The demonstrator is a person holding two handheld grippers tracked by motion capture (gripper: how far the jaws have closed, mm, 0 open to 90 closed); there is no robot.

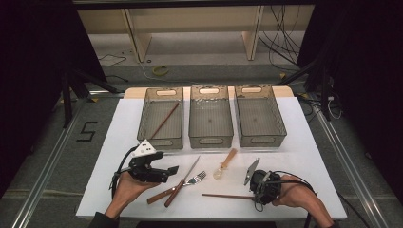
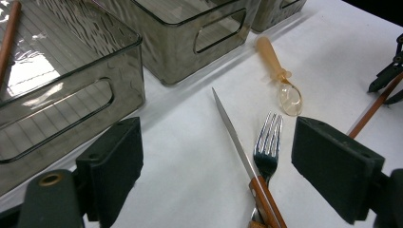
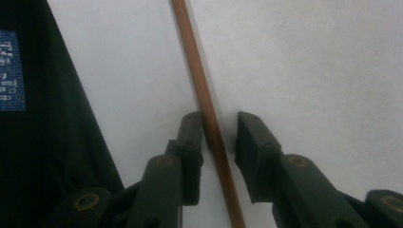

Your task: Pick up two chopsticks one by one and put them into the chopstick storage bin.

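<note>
The right tongs (image 1: 256, 190) sit low at the bench's (image 1: 304, 142) near right, pointing left along a brown chopstick (image 1: 225, 195) that lies flat on the white top. In the right gripper view the jaws straddle that chopstick (image 3: 209, 123) — the left jaw touches it, the right jaw stands a little off, so the tongs (image 3: 219, 135) are not yet clenched on it.

The left tongs (image 1: 172, 170) hover at the near left, spread wide and grasping nothing. In the left gripper view, between those jaws (image 2: 216, 161), lie a knife (image 2: 237, 147) and a fork (image 2: 267, 142), both with wooden handles; the knife's handle crosses over the fork's. Beyond them lies a spoon (image 2: 280, 78) with a clear bowl and an amber handle, just in front of the middle bin (image 2: 190, 33).

Three smoky clear bins stand in a row at the far side of the bench. The left bin (image 1: 147, 118) holds a second chopstick (image 1: 165, 120), leaning slantwise inside it. The middle bin (image 1: 192, 123) and the right bin (image 1: 280, 123) hold no cutlery.

In the high view the knife (image 1: 187, 175) and fork (image 1: 190, 182) lie between the two tongs — the spoon (image 1: 224, 164) a little farther off.
</note>
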